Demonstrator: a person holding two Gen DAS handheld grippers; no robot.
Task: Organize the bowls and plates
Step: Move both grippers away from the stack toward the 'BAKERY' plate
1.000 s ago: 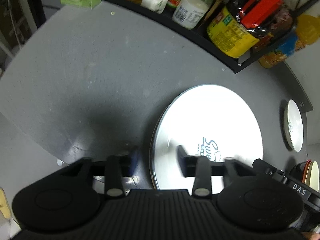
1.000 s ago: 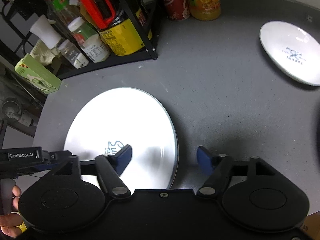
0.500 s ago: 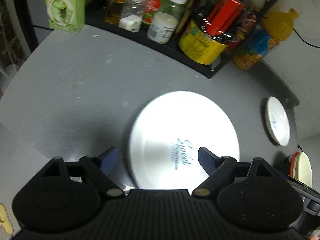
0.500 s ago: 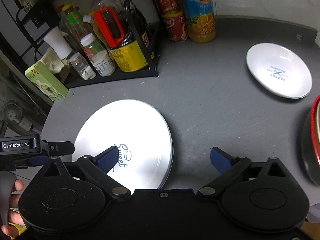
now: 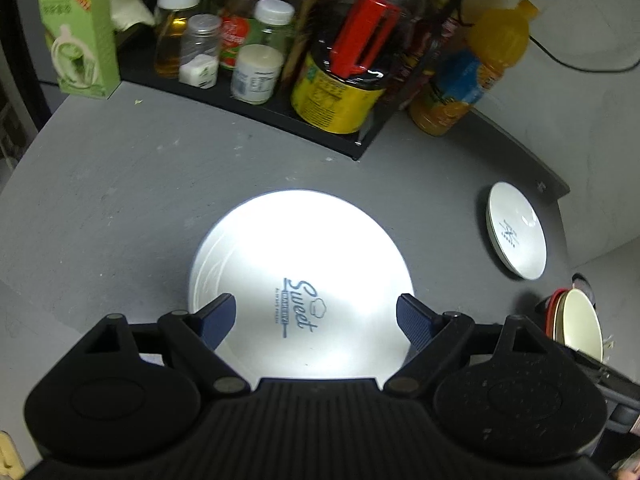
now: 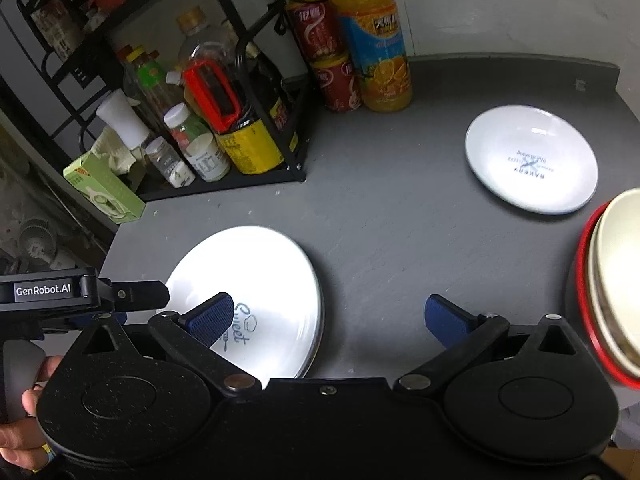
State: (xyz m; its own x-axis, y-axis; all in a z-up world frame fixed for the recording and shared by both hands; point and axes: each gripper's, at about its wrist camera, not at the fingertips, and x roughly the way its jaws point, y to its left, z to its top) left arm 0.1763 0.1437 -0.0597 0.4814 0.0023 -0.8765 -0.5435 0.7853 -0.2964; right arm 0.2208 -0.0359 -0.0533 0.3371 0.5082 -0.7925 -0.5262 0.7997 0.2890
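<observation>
A large white plate [image 5: 296,264] printed "Sweet" lies flat on the grey counter [image 5: 120,184]; it also shows in the right wrist view [image 6: 256,280]. My left gripper [image 5: 316,320] is open and empty, raised above the plate's near half. My right gripper [image 6: 328,320] is open and empty above the counter, just right of that plate. A smaller white plate [image 6: 532,160] lies at the back right, also in the left wrist view [image 5: 516,236]. A cream bowl stacked in a red bowl [image 6: 616,280] sits at the right edge, also in the left wrist view [image 5: 576,324].
A black wire rack [image 6: 248,128] with bottles, jars and a yellow can stands at the back left. An orange juice bottle [image 6: 372,40] and red cans [image 6: 328,56] stand by the wall. A green box [image 5: 80,40] sits at the rack's left end.
My left gripper opened from nearly shut at the large plate's rim and rose back from it. My right gripper also rose and opened wider. The plate lies where it was.
</observation>
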